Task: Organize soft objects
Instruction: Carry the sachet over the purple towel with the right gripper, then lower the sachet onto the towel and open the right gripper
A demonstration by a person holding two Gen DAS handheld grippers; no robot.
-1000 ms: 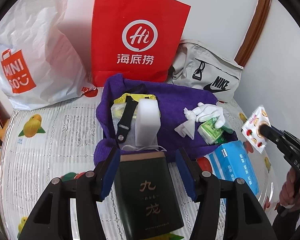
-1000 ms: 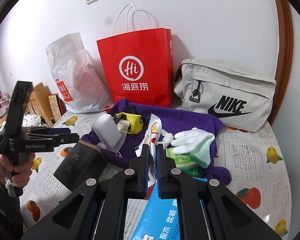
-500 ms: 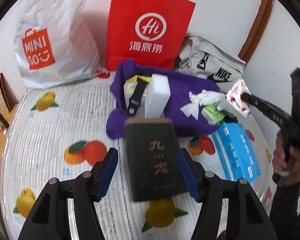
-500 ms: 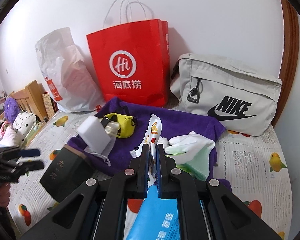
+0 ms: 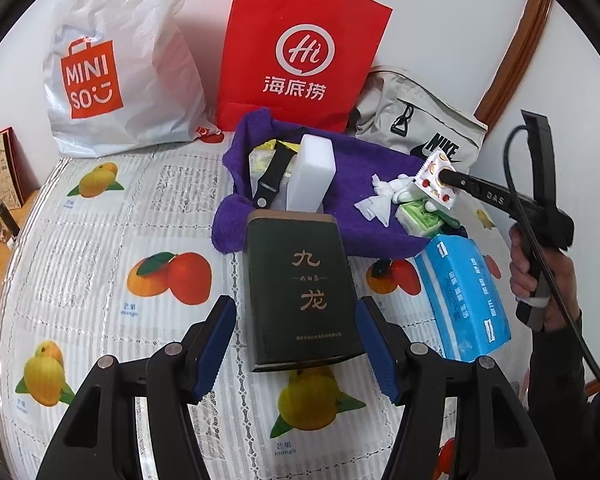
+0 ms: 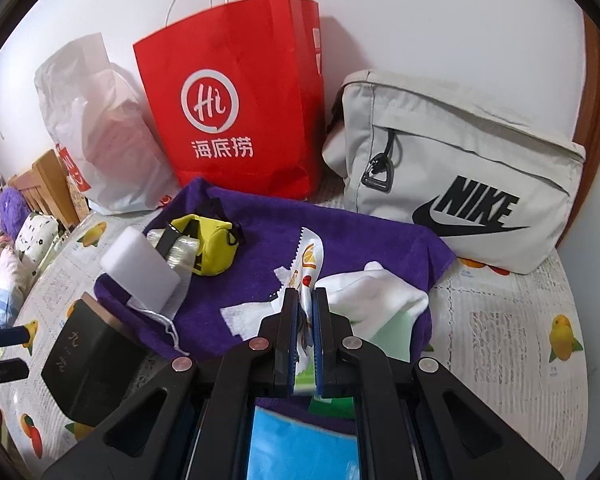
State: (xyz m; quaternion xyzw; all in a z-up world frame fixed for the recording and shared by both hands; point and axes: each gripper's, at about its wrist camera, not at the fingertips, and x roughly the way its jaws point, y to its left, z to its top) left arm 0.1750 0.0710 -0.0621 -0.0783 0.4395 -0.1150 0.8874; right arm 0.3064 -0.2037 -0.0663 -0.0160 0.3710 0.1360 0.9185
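A purple towel (image 5: 360,176) (image 6: 340,236) lies on the table and carries a white foam block (image 5: 312,176) (image 6: 140,268), a yellow pouch (image 6: 212,244), a black strap (image 5: 272,176), white gloves (image 6: 376,296) and a green wipes pack (image 5: 424,220). My right gripper (image 6: 306,300) is shut on a white fruit-print sachet (image 6: 310,264) (image 5: 436,180), held above the towel. My left gripper (image 5: 296,332) is open and empty, its blue pads either side of a dark green box (image 5: 300,284) (image 6: 88,360).
A red paper bag (image 5: 300,52) (image 6: 232,100), a white Miniso bag (image 5: 116,64) and a grey Nike bag (image 6: 460,184) (image 5: 416,132) stand along the back wall. A blue tissue pack (image 5: 464,296) lies at the right. The tablecloth (image 5: 100,240) has fruit prints.
My left gripper has drawn back from the dark green box, open throughout. My right gripper has moved forward over the towel with the sachet still in it.
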